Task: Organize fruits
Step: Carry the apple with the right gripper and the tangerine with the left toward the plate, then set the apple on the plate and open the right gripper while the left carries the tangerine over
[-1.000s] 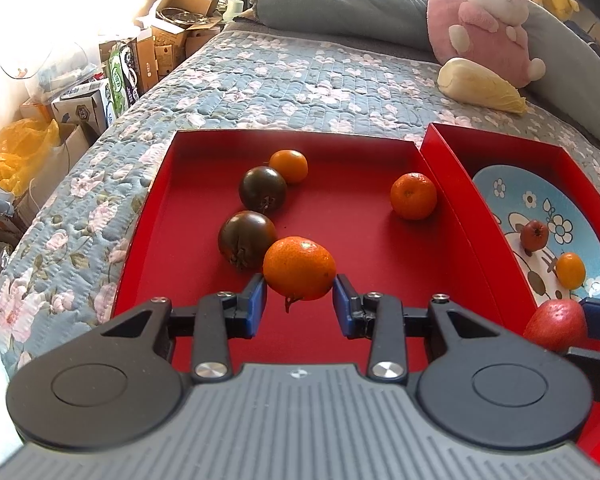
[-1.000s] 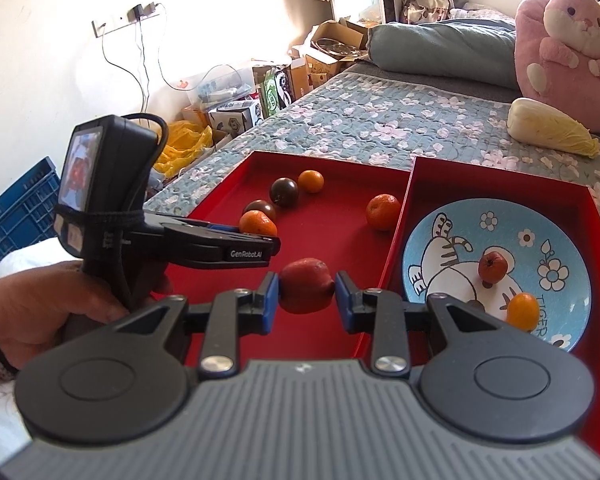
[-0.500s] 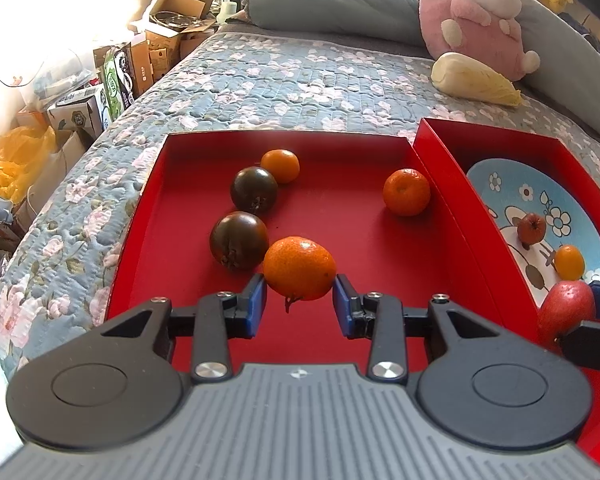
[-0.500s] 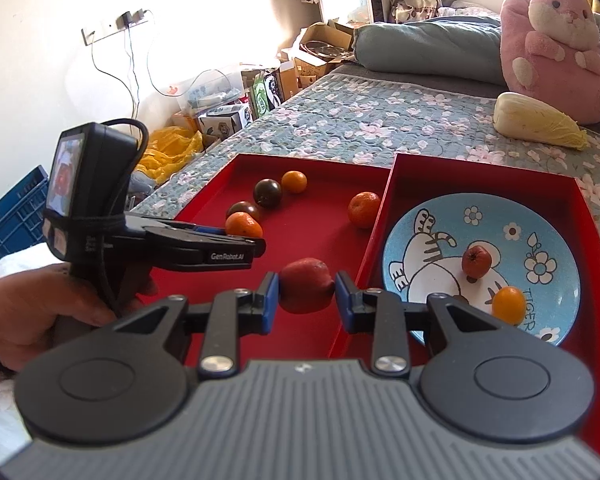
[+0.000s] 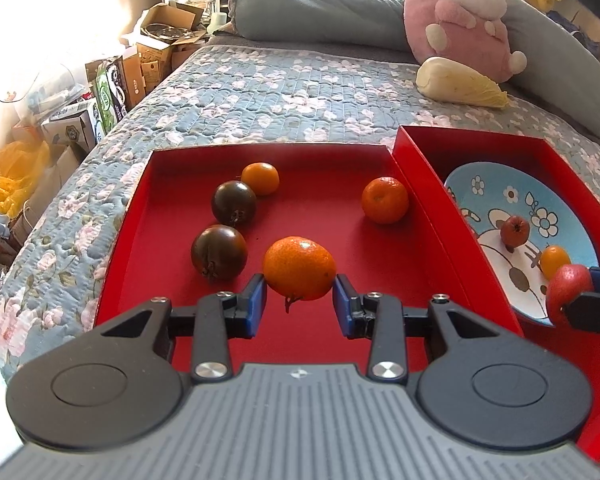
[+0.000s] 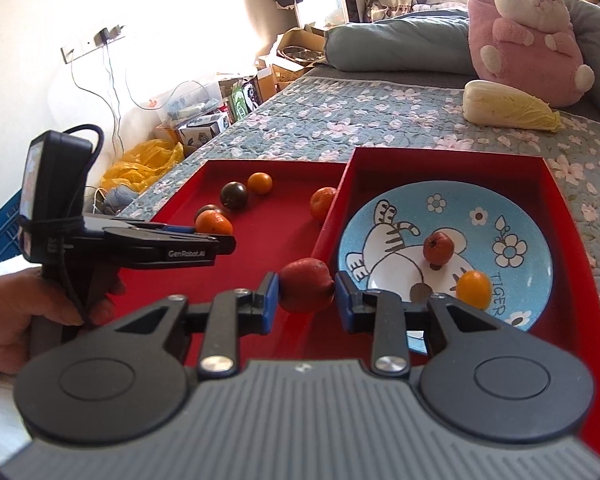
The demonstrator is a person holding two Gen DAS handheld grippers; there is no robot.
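- Left wrist view: the left claw [image 5: 300, 300] grips an orange [image 5: 299, 268] between its blue pads, held above the floor of a red tray [image 5: 172, 216].
- Four more fruits lie in that tray: two dark tomatoes [image 5: 219, 253] on the left, one behind the other, a small orange fruit [image 5: 261, 178] touching the farther tomato, and a second orange [image 5: 385, 200] near the tray's right wall.
- A red box [image 5: 420, 168] stands just beside the tray on the right and holds a blue plate [image 5: 496, 184].
- Right wrist view: the right claw [image 6: 307, 298] is closed on a red fruit [image 6: 306, 285], which hangs over the wall between tray and box, at the plate's near-left edge.
- Two fruits sit on the plate: a small red one [image 6: 438, 248] near the middle and a small orange one [image 6: 474, 289] nearer the camera, well apart.
- A hand [image 6: 16, 320] at the left holds the left claw's handle.
- Tray and box rest on a bed [image 6: 340, 120] with a floral quilt.
- A cabbage [image 6: 508, 107] and a pink plush rabbit [image 6: 528, 32] lie farther back on the bed.
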